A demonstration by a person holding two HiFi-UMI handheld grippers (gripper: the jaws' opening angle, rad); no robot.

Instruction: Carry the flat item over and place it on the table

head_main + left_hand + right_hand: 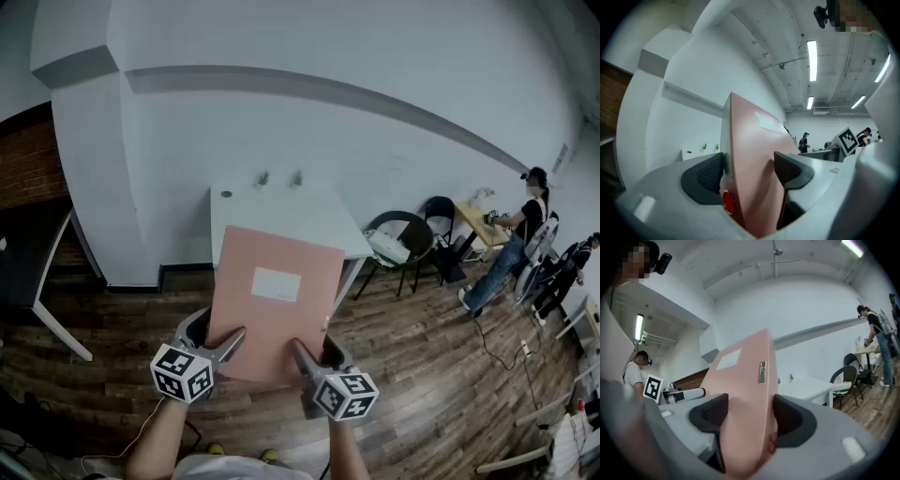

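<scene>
A: What does the flat item look like?
B: It's a thin, rectangular pink box with a white label mid-top and a small dark strip on its right side.
A: And where is it?
B: In the air, top face up and roughly level. The left gripper and right gripper clamp its near edge. The white table stands ahead, and in the head view the box's far edge overlaps the table's near edge.

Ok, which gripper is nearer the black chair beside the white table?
Right. The right gripper holds the pink box at its near right corner, on the side of the black chair. The left gripper holds the near left corner, farther from the chair.
</scene>
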